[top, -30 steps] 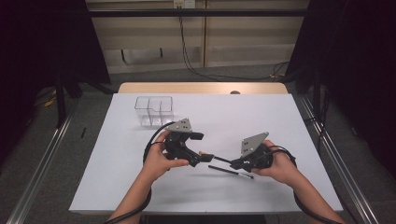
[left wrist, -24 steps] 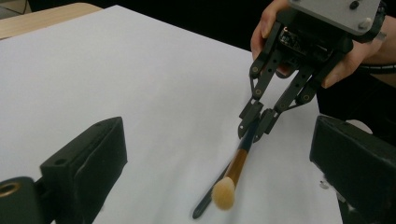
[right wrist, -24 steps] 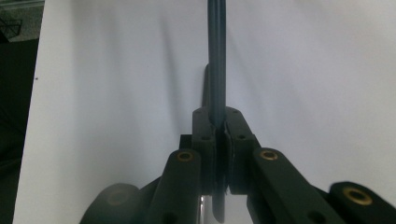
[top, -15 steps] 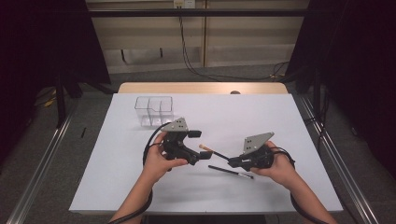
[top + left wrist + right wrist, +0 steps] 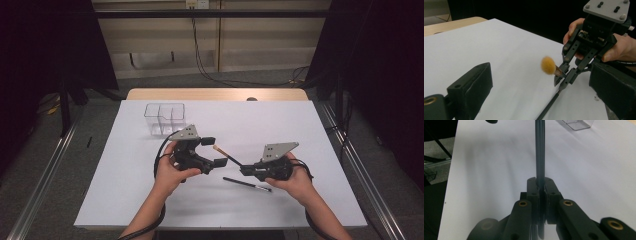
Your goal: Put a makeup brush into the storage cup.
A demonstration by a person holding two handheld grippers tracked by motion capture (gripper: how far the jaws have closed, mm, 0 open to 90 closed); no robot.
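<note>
My right gripper (image 5: 243, 169) is shut on the black handle of a makeup brush (image 5: 227, 156). Its tan bristle head (image 5: 548, 65) points at my left gripper (image 5: 214, 151). In the right gripper view the handle (image 5: 540, 157) runs straight out from the closed jaws of the right gripper (image 5: 540, 185). The left gripper (image 5: 541, 75) is open, its jaws standing wide on either side of the brush head without touching it. A second thin black brush (image 5: 247, 184) lies flat on the white table just in front of the right gripper.
A clear plastic divided container (image 5: 165, 117) stands on the white table cover (image 5: 310, 145) behind the left gripper and shows in the right gripper view (image 5: 576, 123) too. Metal rails run along both sides of the table.
The head of the held brush has swung a little away from the person, toward the gap between the left gripper's jaws. Both hands have stayed about where they were.
</note>
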